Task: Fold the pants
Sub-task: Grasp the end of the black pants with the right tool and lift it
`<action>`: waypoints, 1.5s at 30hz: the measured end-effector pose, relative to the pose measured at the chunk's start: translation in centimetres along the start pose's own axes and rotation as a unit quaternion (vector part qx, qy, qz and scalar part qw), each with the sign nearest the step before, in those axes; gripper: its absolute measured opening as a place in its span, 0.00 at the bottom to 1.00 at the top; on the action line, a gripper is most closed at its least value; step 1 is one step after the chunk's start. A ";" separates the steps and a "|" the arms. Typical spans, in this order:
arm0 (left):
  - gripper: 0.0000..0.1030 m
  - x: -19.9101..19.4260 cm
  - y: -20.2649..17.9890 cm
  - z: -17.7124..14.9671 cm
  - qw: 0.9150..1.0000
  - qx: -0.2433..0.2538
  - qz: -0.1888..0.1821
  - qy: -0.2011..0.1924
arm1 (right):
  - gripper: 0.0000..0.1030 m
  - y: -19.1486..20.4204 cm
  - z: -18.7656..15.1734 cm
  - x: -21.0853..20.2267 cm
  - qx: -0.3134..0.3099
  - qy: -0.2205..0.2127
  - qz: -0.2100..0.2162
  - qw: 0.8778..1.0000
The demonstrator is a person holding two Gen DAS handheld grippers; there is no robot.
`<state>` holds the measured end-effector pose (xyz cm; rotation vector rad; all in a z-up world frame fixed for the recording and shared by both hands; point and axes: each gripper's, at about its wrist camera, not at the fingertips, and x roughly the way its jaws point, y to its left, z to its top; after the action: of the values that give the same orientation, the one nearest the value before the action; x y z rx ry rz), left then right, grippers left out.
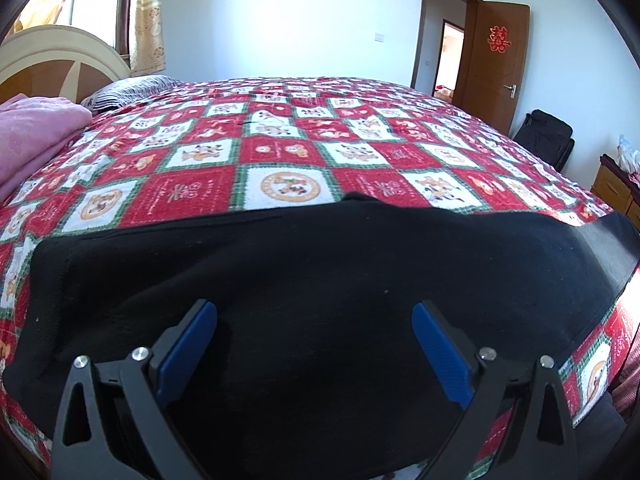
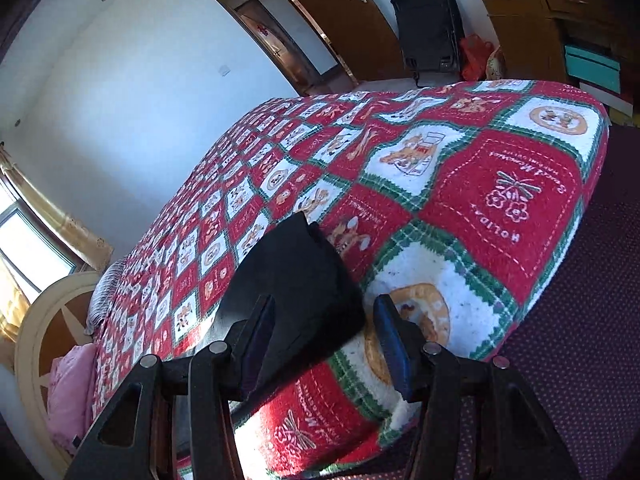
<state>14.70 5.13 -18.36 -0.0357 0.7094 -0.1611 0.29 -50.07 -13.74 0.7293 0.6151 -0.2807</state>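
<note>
Black pants (image 1: 304,280) lie flat across the near edge of a bed with a red, white and green patchwork cover (image 1: 280,140). My left gripper (image 1: 314,314) hovers over the middle of the pants, jaws wide open and empty. In the right wrist view one end of the pants (image 2: 296,280) shows near the bed's corner. My right gripper (image 2: 326,312) is open, with that end lying between its blue pads (image 2: 394,344); the cloth touches or nears the left finger.
A pink folded blanket (image 1: 36,140) and a striped pillow (image 1: 128,90) lie at the head of the bed by the headboard (image 1: 60,52). A black suitcase (image 2: 430,24), a wooden cabinet (image 2: 532,20) and an open door (image 1: 496,64) stand beyond the foot of the bed.
</note>
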 end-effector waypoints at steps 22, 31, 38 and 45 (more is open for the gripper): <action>0.98 -0.2 0.4 0.2 1.000 -0.010 -0.008 0.007 | 0.13 1.0 0.2 0.3 -0.017 -0.018 0.041 0.999; 0.98 -0.4 0.1 0.4 1.000 -0.011 -0.022 0.008 | 0.13 7.0 -0.5 -1.6 -0.089 -0.035 0.088 0.992; 0.98 -1.2 -0.3 1.0 0.999 -0.010 -0.031 0.000 | 0.13 13.6 -1.8 -2.1 -0.159 -0.021 0.130 0.978; 0.98 -2.2 -0.8 1.8 0.998 -0.009 -0.061 -0.009 | 0.12 19.6 -5.6 -0.1 -0.218 0.023 0.165 0.962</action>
<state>14.12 4.60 -15.55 -0.0987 0.6913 -0.2715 6.55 -32.10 -6.45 0.4021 0.5634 0.1801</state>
